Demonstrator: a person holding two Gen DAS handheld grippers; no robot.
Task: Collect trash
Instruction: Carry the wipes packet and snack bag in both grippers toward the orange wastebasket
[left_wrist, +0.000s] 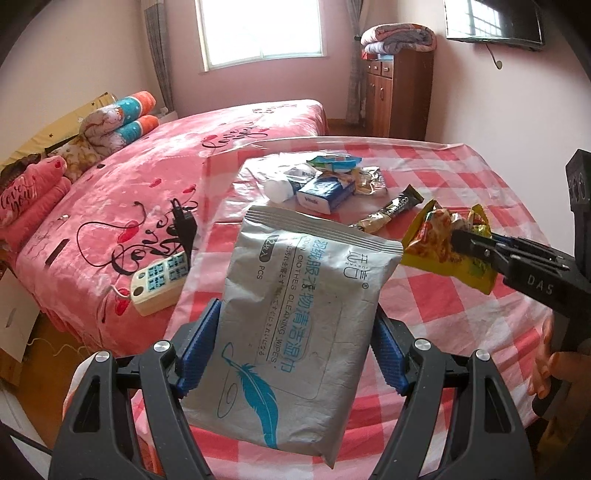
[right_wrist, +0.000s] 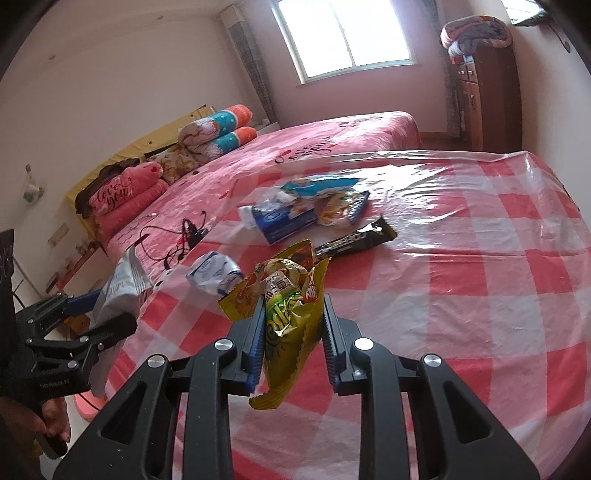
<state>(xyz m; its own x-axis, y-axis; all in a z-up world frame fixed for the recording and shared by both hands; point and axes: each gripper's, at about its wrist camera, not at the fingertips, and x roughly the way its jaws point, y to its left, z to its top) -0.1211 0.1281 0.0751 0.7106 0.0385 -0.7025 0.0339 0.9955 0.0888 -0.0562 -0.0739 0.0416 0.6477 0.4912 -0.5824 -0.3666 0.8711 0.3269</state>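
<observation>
My left gripper is shut on a silver pack of cleaning wipes and holds it above the near left of the checked table. The pack also shows at the left of the right wrist view. My right gripper is shut on a crumpled yellow snack wrapper, held above the table; it shows in the left wrist view too. More trash lies on the table: a dark snack-bar wrapper, a blue tissue pack, a crumpled wrapper and other packets.
A pink bed stands left of the table, with a power strip, a charger and cable on it. Pillows and folded quilts lie at its head. A wooden cabinet stands at the back right.
</observation>
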